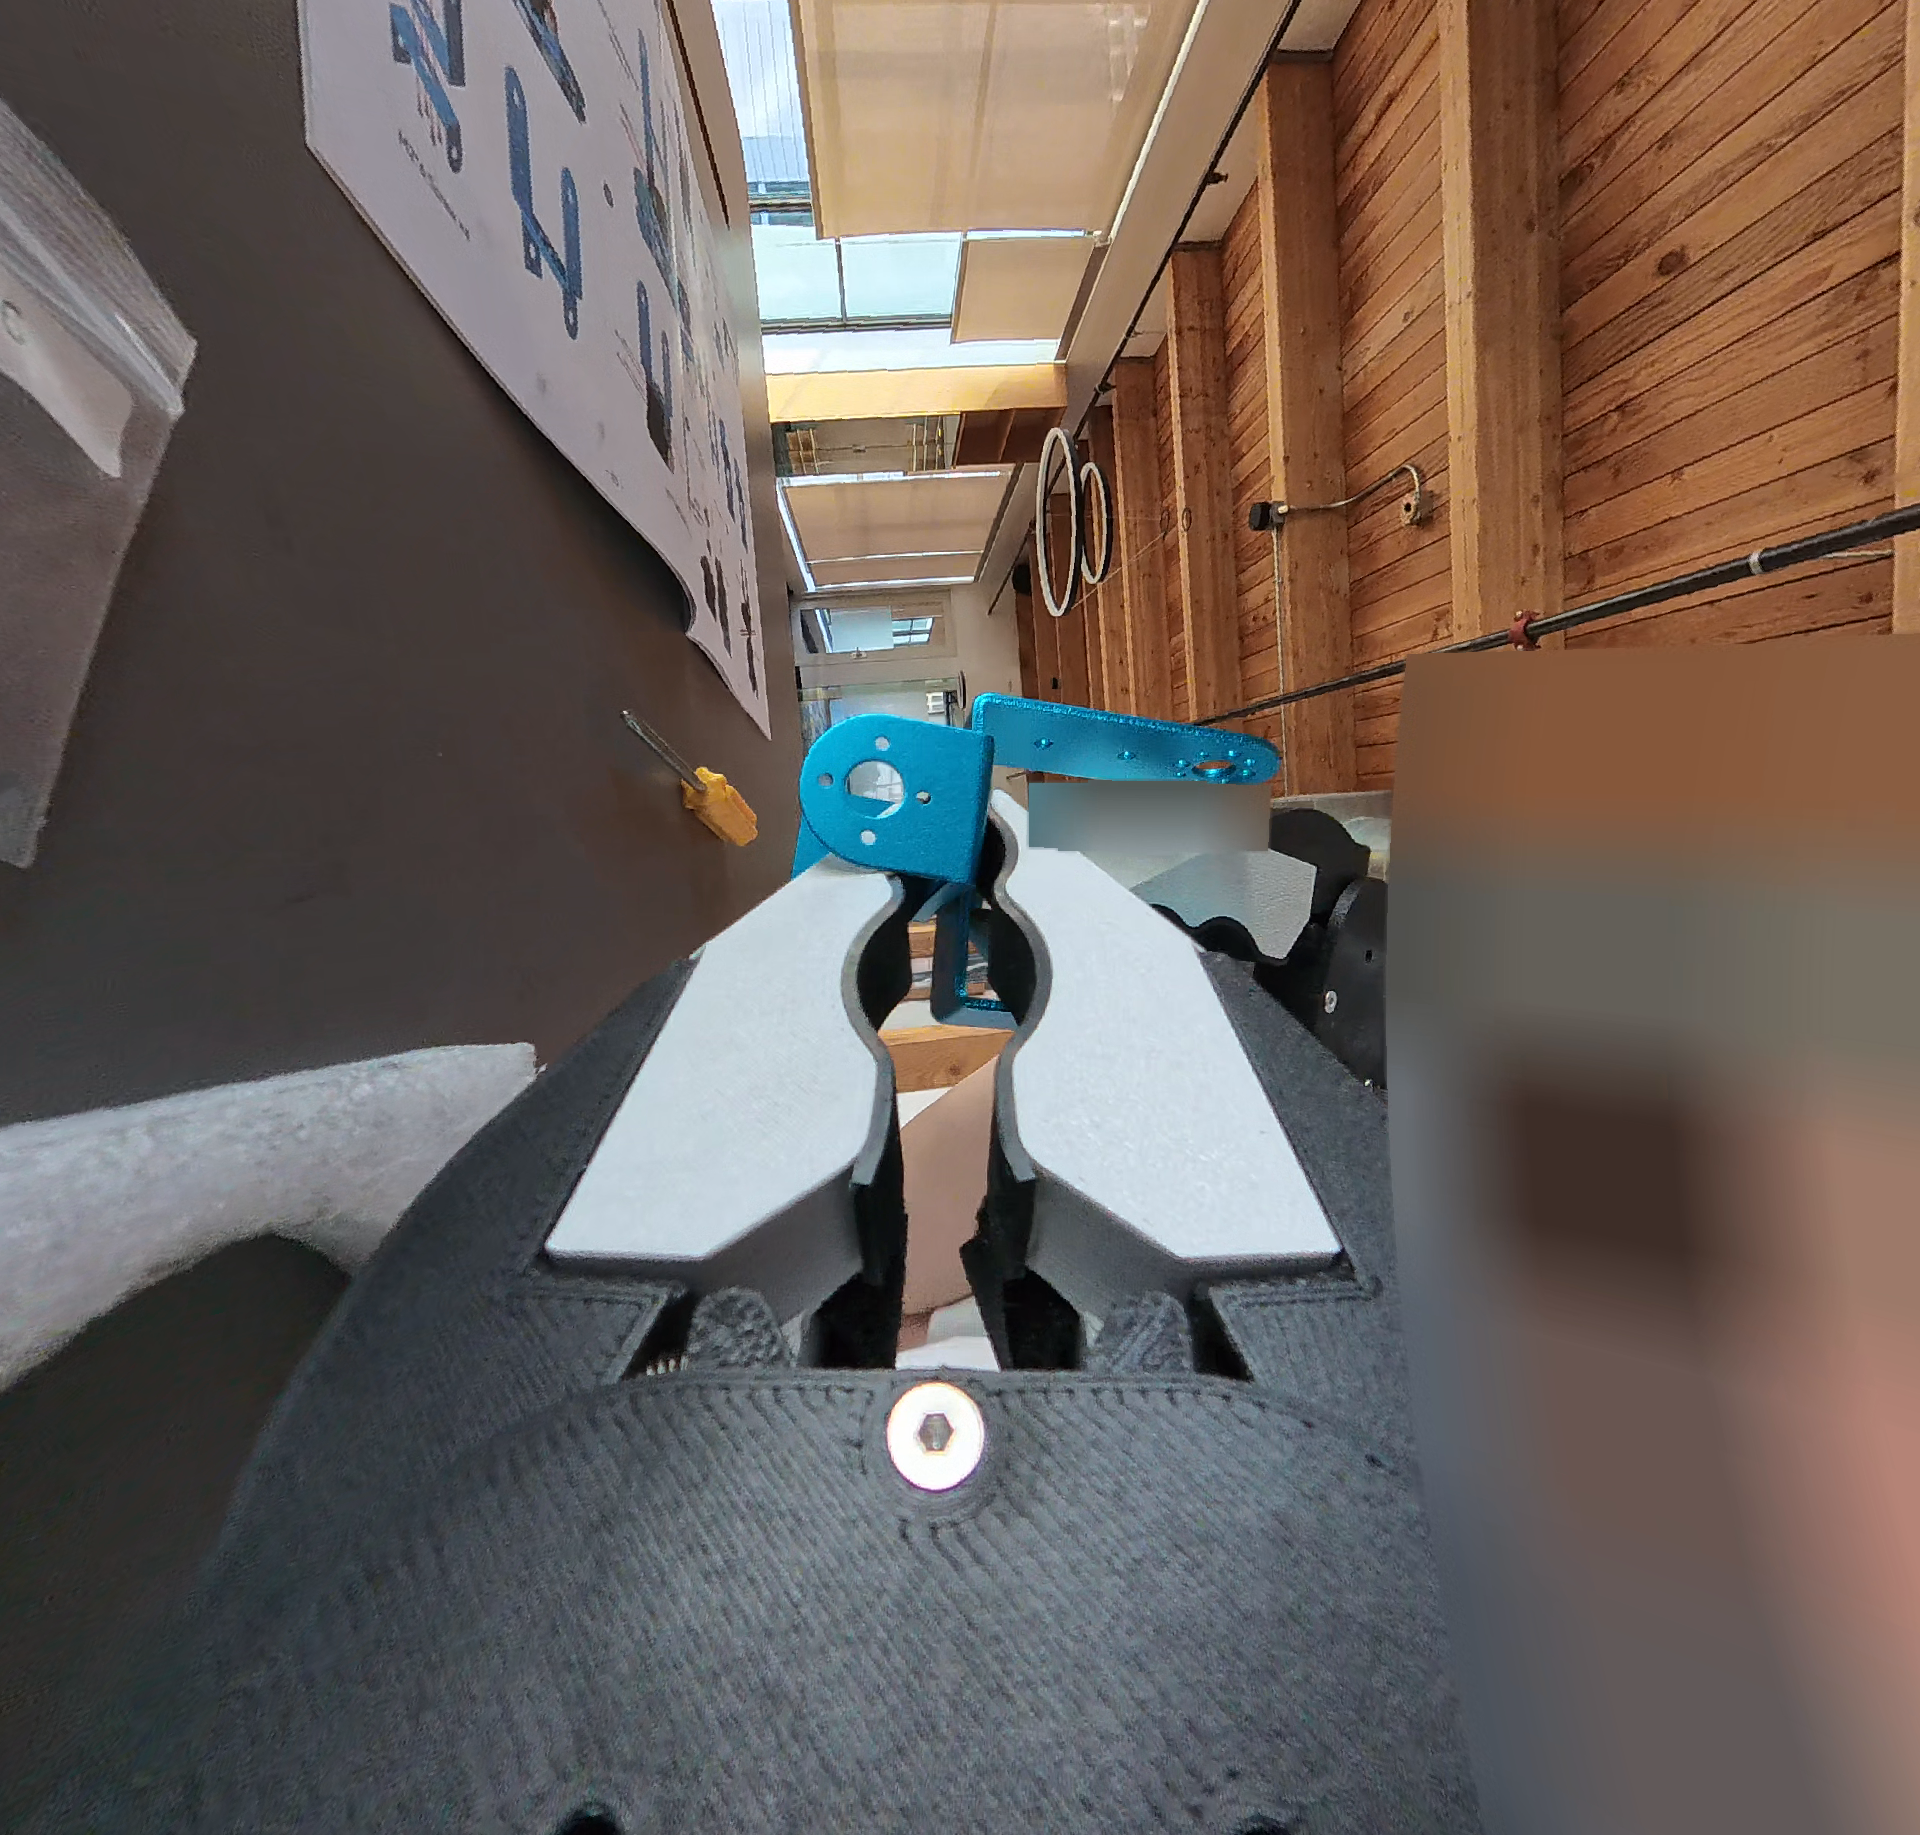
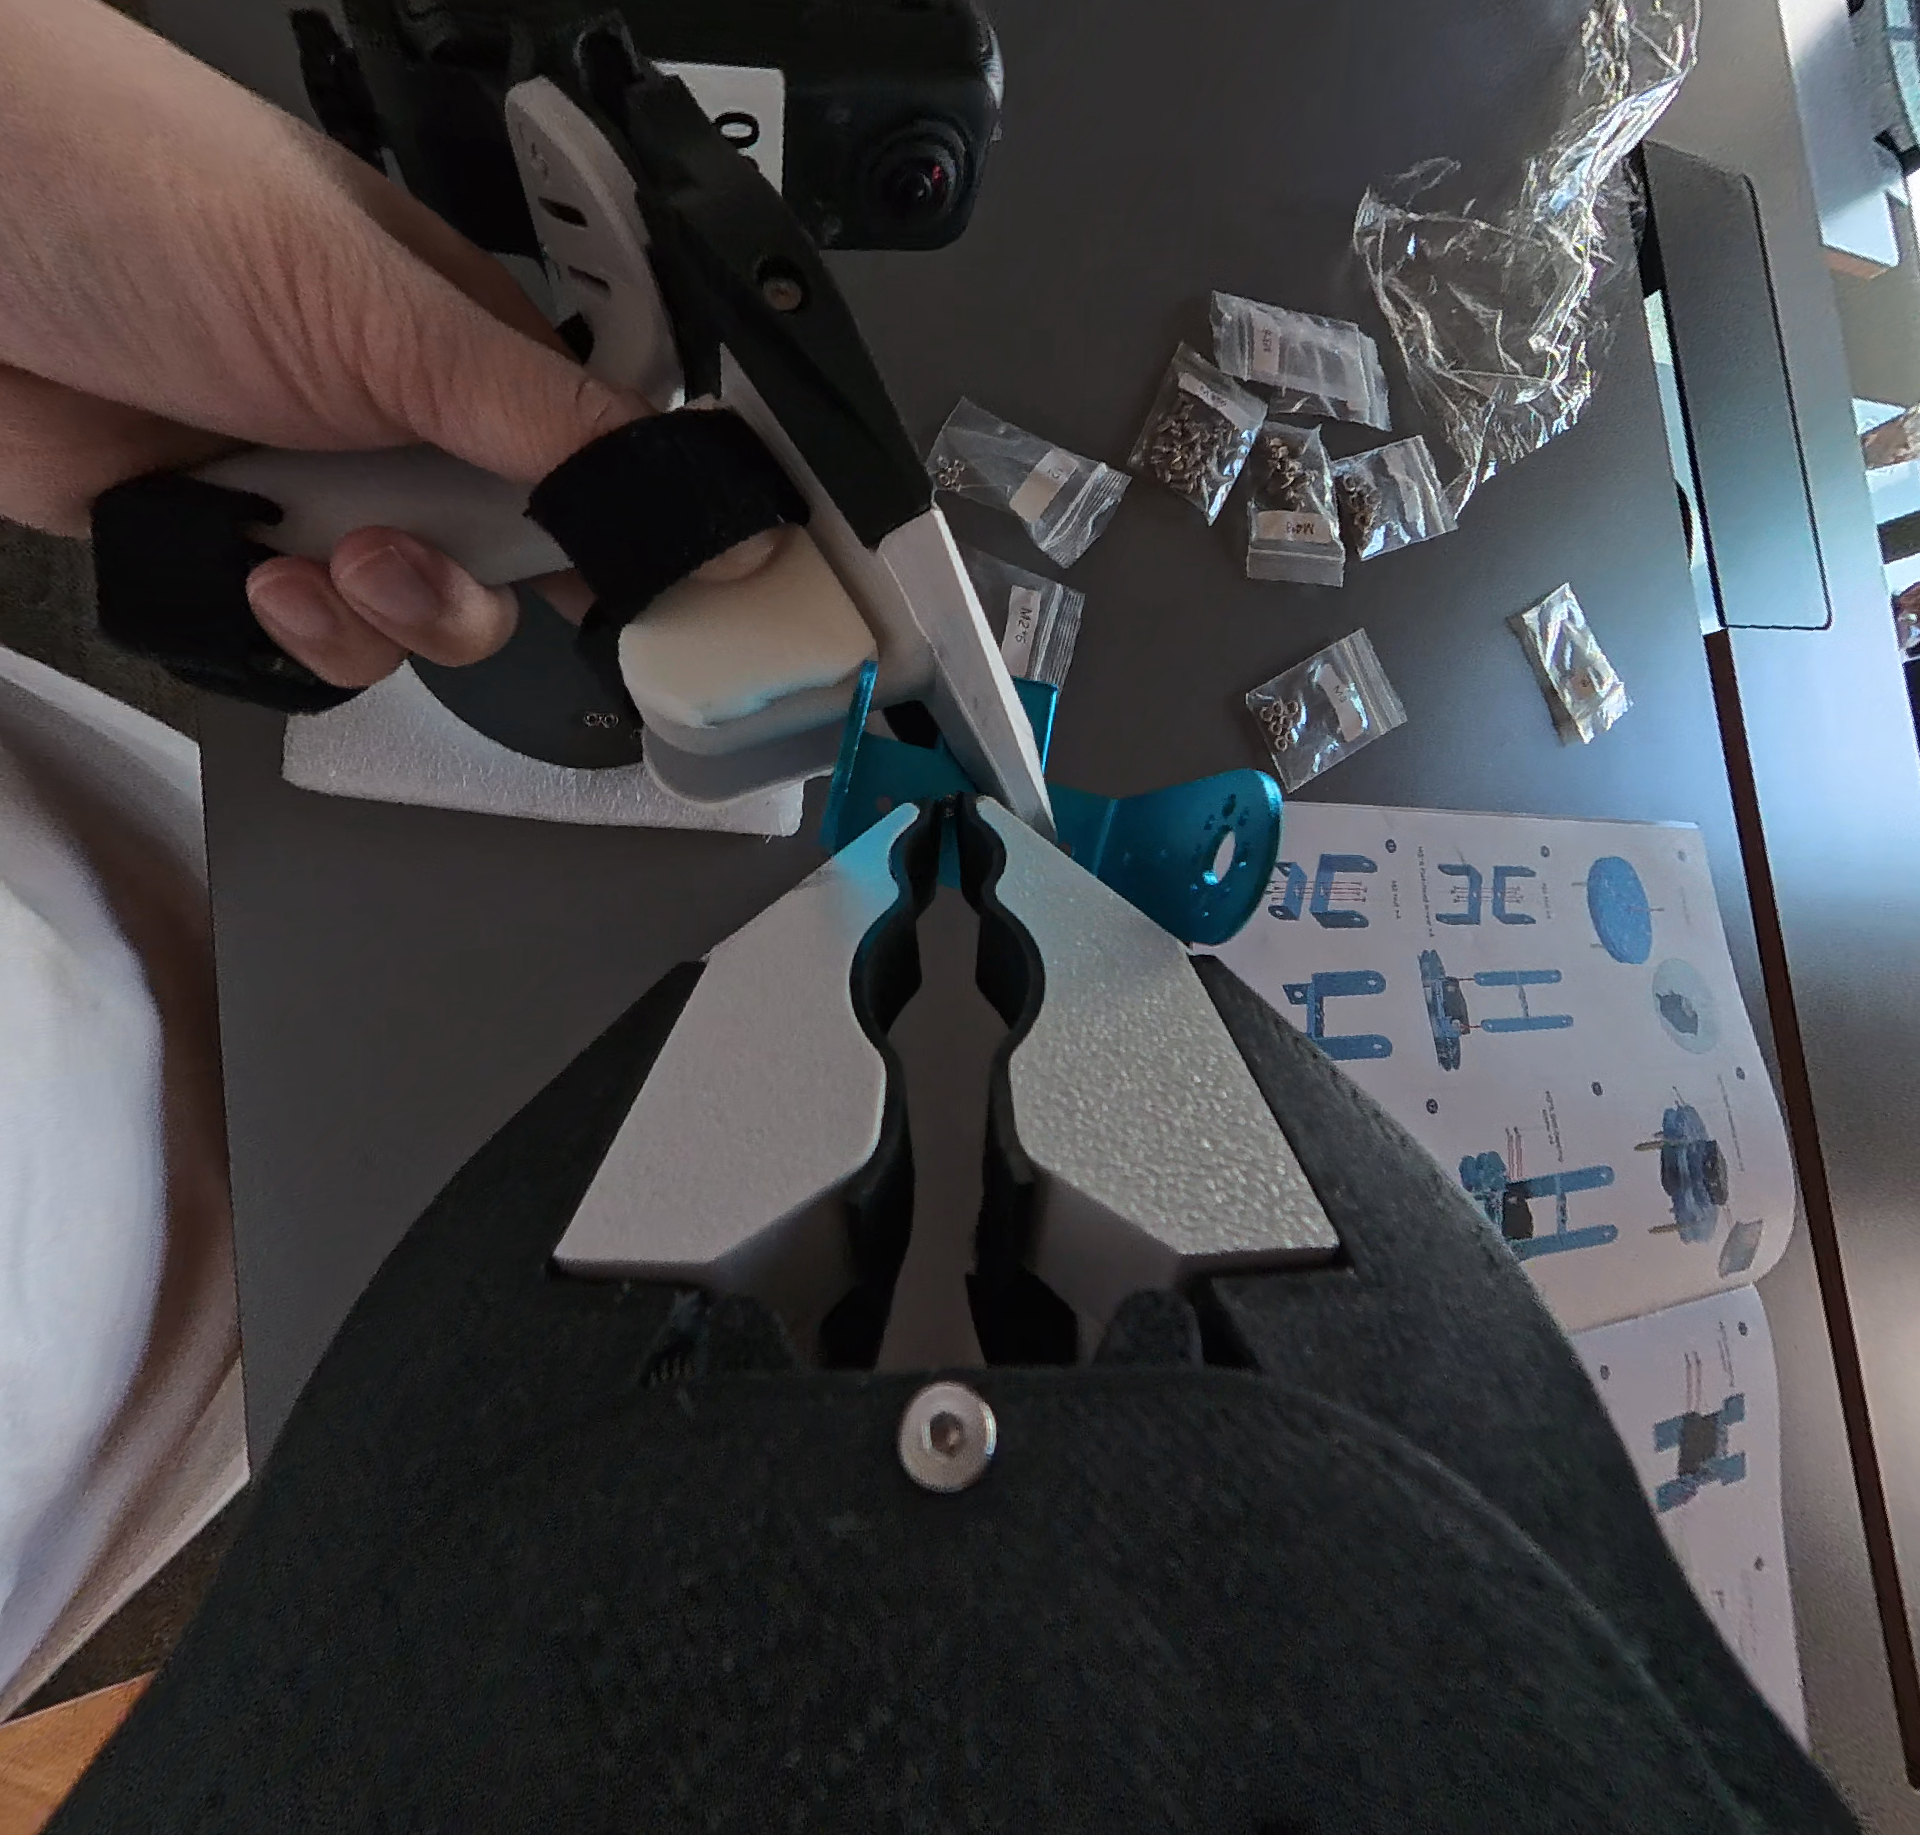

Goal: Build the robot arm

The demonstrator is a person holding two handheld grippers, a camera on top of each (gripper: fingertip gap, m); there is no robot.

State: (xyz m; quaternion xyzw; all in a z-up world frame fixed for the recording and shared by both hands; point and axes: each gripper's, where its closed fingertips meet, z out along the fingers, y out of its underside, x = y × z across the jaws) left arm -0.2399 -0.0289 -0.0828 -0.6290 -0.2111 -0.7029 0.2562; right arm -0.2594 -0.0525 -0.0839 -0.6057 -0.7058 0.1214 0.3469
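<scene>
Above the table (image 2: 416, 954), two grippers pinch one blue bracket (image 2: 1226, 840).

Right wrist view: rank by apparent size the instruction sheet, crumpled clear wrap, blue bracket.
1. instruction sheet
2. crumpled clear wrap, farther off, so its rank is unsure
3. blue bracket, partly hidden by fingers

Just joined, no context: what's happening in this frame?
A person holds a hand-held gripper in each hand above a dark table. The left hand-held gripper and the right hand-held gripper are both shut on blue metal bracket parts, held together in the air; whether it is one piece or two is unclear. On the table lie small bags of screws, an illustrated instruction sheet, crumpled clear wrap and a yellow-handled screwdriver.
</scene>
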